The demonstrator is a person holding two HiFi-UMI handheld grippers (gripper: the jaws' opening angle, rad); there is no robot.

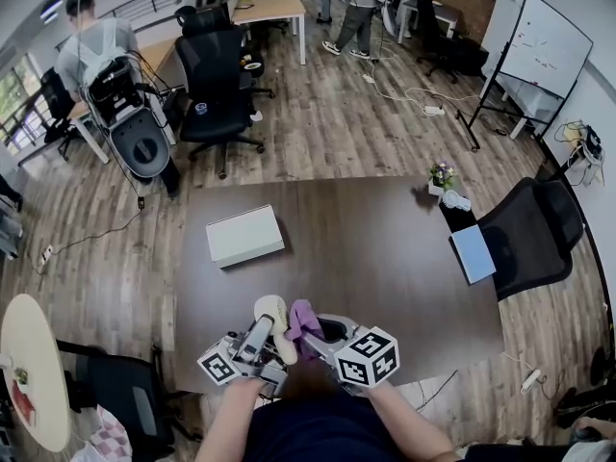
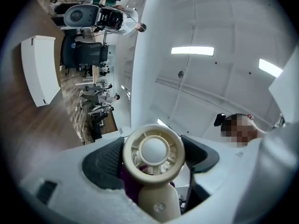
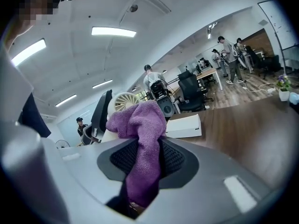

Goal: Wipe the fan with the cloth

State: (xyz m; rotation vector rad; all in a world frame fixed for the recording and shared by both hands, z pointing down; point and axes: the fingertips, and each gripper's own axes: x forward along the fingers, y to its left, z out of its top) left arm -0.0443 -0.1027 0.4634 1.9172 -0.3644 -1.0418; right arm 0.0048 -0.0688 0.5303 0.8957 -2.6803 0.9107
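L gripper (image 2: 152, 161) clamped on fan (image 2: 155, 148), R gripper (image 3: 142, 158) clamped on cloth (image 3: 139, 125), cloth half-hiding fan.

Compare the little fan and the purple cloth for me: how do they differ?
The fan is cream, rigid and round-headed; the cloth is purple, soft and bunched. The left gripper holds the fan with fingers wide apart; the right gripper pinches the cloth with fingers closer together. Both are held up over the brown table, the cloth against the fan.
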